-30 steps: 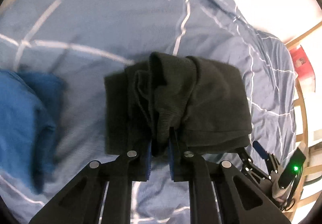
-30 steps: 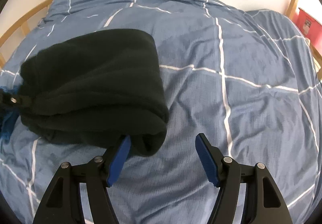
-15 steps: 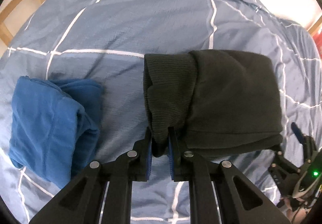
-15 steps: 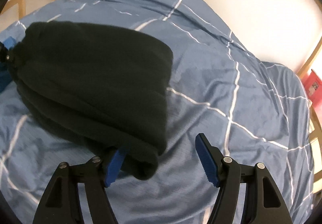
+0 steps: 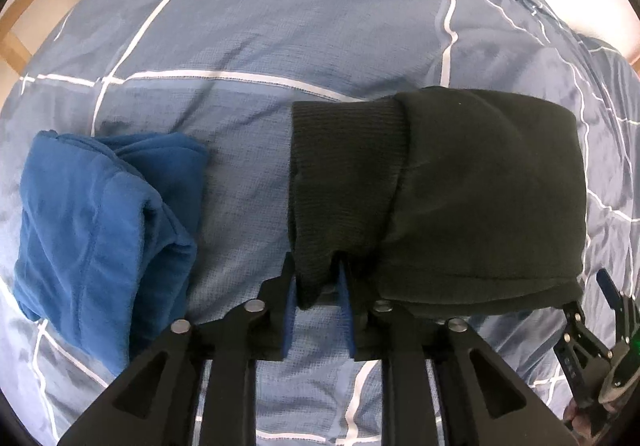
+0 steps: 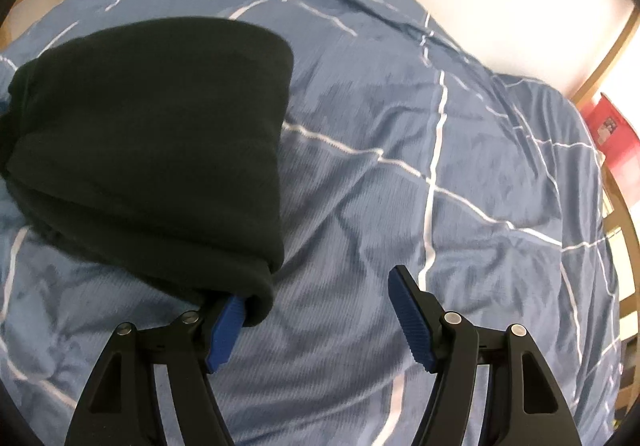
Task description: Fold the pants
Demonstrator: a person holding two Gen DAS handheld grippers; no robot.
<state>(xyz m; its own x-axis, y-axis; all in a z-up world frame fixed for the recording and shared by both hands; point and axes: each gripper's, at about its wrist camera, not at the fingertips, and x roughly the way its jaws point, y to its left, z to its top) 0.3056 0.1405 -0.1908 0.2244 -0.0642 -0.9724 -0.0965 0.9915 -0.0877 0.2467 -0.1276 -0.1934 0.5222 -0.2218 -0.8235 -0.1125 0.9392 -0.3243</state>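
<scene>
Pants (image 5: 460, 185), black and folded into a thick bundle, lay on the bed's blue checked duvet (image 5: 280, 25). At the ribbed waistband corner the left gripper (image 5: 318, 286) pinched the cloth, likely to steady the stack. The right gripper (image 6: 316, 310) stood spread wide, one pad tucked under the bundle's near corner, gripping nothing. A folded blue garment (image 5: 100, 226) rested just beside, apart from the pants.

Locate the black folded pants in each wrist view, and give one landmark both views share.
Left wrist view: the black pants fill the centre-right, their ribbed edge pinched in the left gripper.
Right wrist view: the black pants sit upper left, a corner draped over the left finger of the open right gripper.
Shared landmark: the blue duvet with white grid lines.
</scene>
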